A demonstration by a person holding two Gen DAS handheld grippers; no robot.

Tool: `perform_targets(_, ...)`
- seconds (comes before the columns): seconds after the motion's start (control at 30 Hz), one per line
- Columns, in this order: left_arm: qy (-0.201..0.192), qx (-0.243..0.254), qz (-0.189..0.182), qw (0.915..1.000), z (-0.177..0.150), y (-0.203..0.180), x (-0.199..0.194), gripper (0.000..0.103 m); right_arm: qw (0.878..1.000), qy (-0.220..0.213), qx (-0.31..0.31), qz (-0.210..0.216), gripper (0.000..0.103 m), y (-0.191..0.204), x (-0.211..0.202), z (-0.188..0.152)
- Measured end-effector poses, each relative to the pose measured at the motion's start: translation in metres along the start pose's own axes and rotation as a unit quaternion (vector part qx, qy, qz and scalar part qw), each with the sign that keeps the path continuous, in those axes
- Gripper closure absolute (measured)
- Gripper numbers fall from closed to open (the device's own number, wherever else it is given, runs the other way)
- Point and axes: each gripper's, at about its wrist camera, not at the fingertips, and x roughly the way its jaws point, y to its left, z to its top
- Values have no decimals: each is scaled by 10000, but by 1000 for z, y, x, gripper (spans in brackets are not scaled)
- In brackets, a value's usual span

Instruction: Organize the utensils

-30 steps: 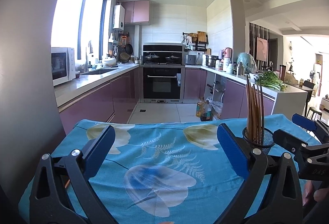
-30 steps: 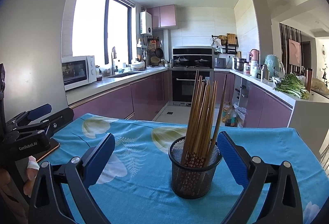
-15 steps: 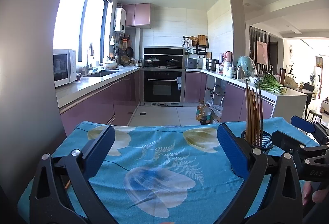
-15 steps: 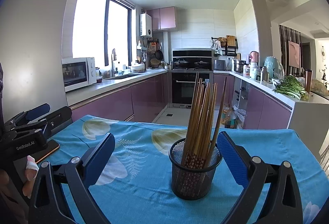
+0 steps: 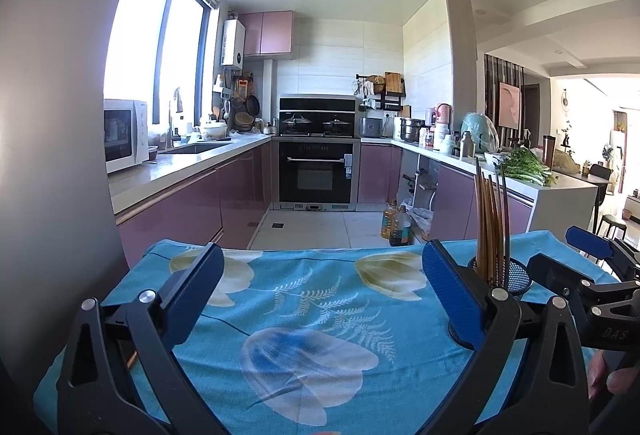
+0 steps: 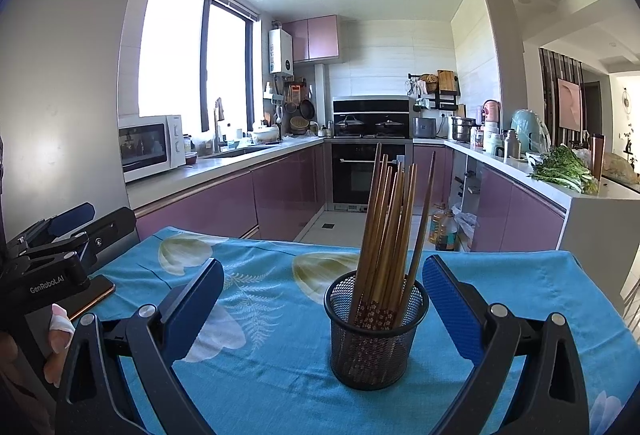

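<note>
A black mesh holder [image 6: 375, 331] stands upright on the blue floral tablecloth [image 6: 272, 315], with several wooden chopsticks [image 6: 390, 219] standing in it. My right gripper [image 6: 322, 299] is open and empty, its blue pads either side of the holder and a little nearer than it. My left gripper [image 5: 320, 287] is open and empty over the cloth [image 5: 304, 299]. In the left wrist view the holder [image 5: 514, 275] and chopsticks [image 5: 491, 227] stand behind the right pad. Each gripper shows in the other's view, the right one [image 5: 600, 275] at the right edge, the left one [image 6: 56, 247] at the left edge.
A dark phone [image 6: 94, 293] lies on the cloth near the left edge. Beyond the table's far edge are purple kitchen cabinets [image 6: 224, 211], an oven [image 6: 360, 171], oil bottles [image 5: 396, 227] on the floor and a counter with greens [image 6: 564, 171].
Both views have tilted down and drawn back slightly; the table sits a little lower in frame. Both grippers stay open and the holder has not moved.
</note>
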Motion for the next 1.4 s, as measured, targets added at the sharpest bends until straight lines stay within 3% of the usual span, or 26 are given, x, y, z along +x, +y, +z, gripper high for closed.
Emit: perform_targets(1.4, -175, 10, -15, 9998, 1, -3, -1, 5, 9998, -181, 65, -94, 7, 0, 1, 4)
